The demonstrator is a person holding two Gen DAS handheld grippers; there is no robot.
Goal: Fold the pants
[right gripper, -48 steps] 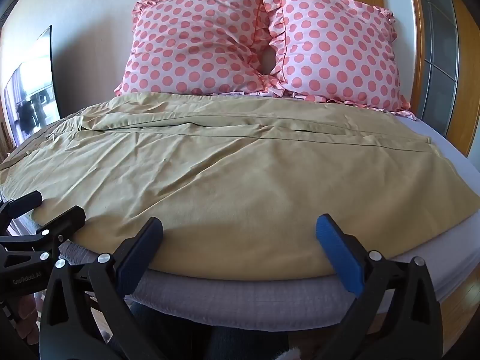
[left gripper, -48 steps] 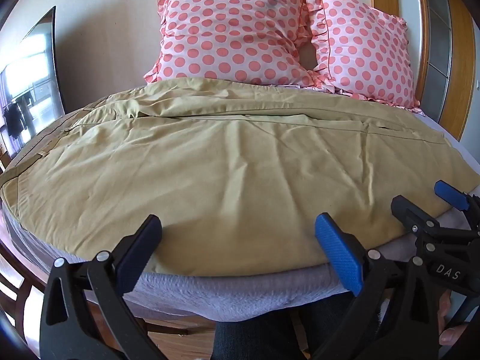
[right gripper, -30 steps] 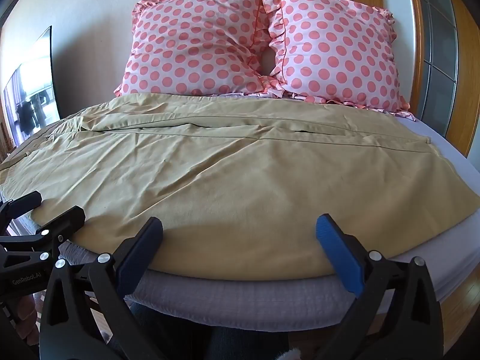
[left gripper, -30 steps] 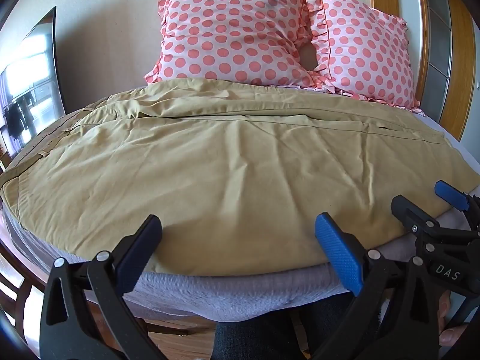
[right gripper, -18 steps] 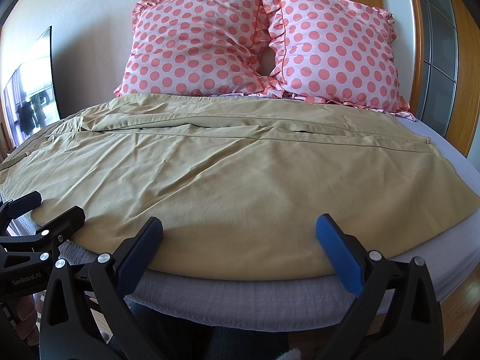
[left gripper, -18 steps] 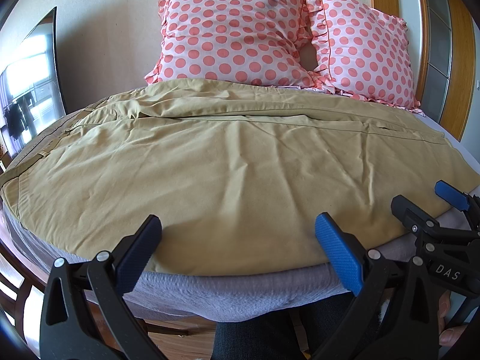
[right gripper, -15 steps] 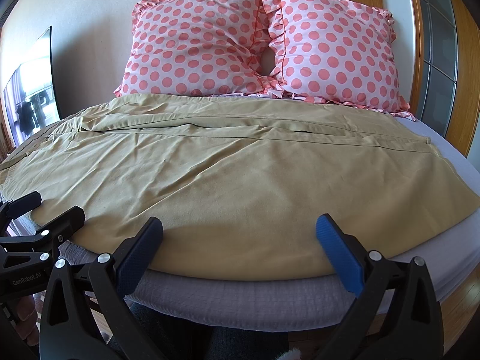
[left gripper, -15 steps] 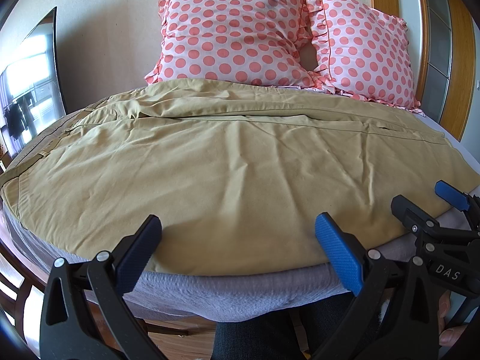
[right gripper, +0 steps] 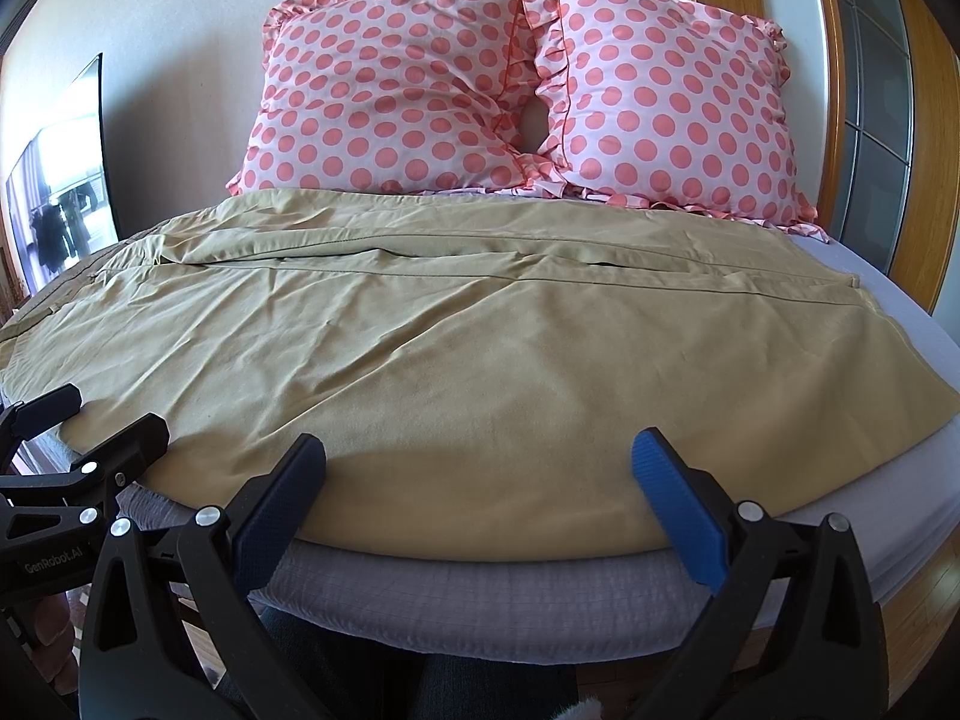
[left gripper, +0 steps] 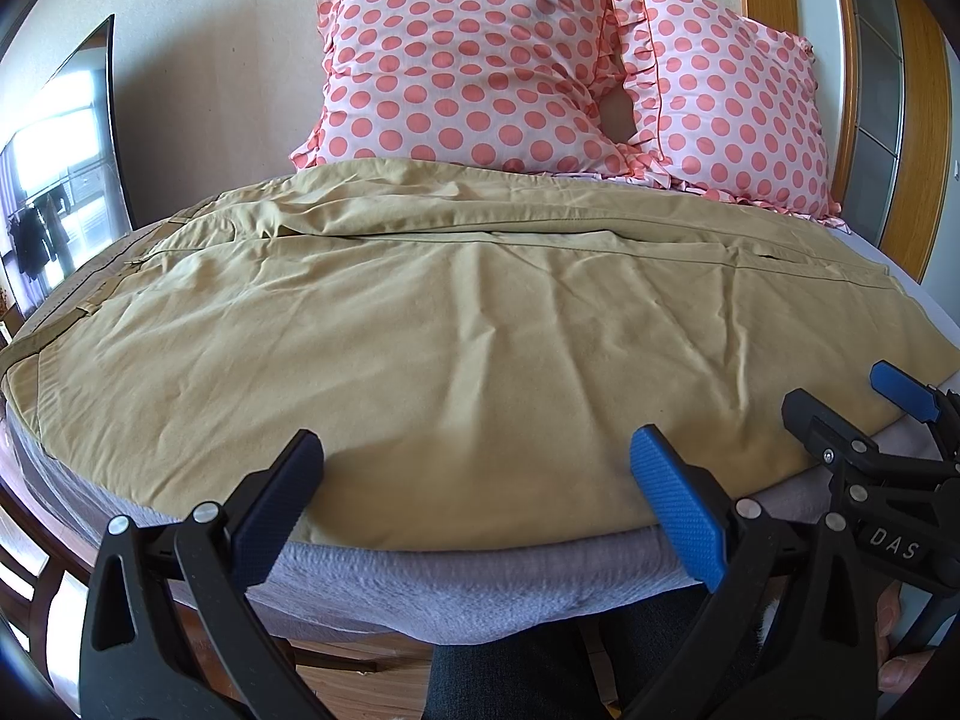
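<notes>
Tan pants point(left gripper: 468, 330) lie spread flat across the bed, waistband at the left, leg cuffs at the right; they also show in the right wrist view point(right gripper: 480, 360). My left gripper point(left gripper: 474, 480) is open and empty, just short of the pants' near edge. My right gripper point(right gripper: 480, 480) is open and empty, also at the near edge, further right. The right gripper shows at the right of the left wrist view point(left gripper: 864, 402). The left gripper shows at the left of the right wrist view point(right gripper: 90, 414).
The grey bed sheet point(left gripper: 480, 588) runs under the pants, with the mattress edge right before the grippers. Two pink polka-dot pillows point(right gripper: 516, 90) lean on the wall behind. A dark TV screen point(left gripper: 54, 180) hangs at the left. A wooden door frame point(right gripper: 924, 138) stands at the right.
</notes>
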